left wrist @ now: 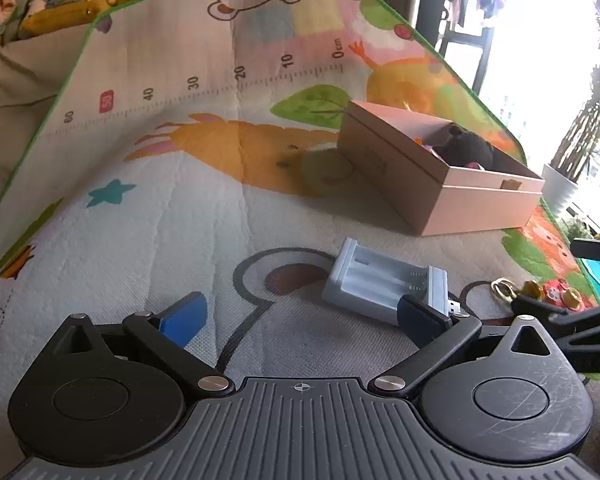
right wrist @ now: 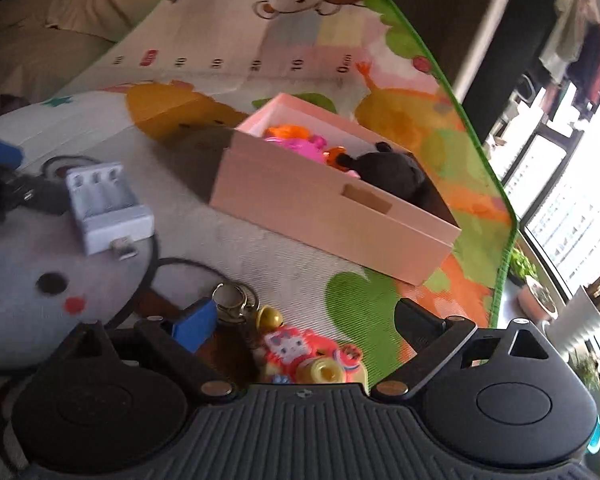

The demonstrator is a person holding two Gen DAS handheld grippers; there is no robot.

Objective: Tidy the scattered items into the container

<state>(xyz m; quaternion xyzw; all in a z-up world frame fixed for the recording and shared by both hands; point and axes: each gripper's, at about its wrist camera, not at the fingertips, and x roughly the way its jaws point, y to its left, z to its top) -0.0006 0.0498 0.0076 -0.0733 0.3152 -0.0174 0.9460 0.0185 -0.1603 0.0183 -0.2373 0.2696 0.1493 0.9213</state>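
Right wrist view shows the box [right wrist: 332,208] at one o'clock already holding a black plush [right wrist: 396,168] and bright toys; the grey charger [right wrist: 108,208] and keychain toy [right wrist: 300,354] remain on the mat [right wrist: 260,248]; the right claw [right wrist: 306,326] gapes around the keychain toy; the left claw [left wrist: 306,318] is spread, empty, near the charger.

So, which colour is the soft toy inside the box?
Black; the soft toy shows best in the right wrist view, inside the box.

The left gripper [left wrist: 302,316] has a black body with a grey ribbed plate, a small crosshair mark, two round black discs and silver screws. Its fingers [left wrist: 186,318] carry blue pads. The right gripper [right wrist: 306,326] has the same build and scratches.
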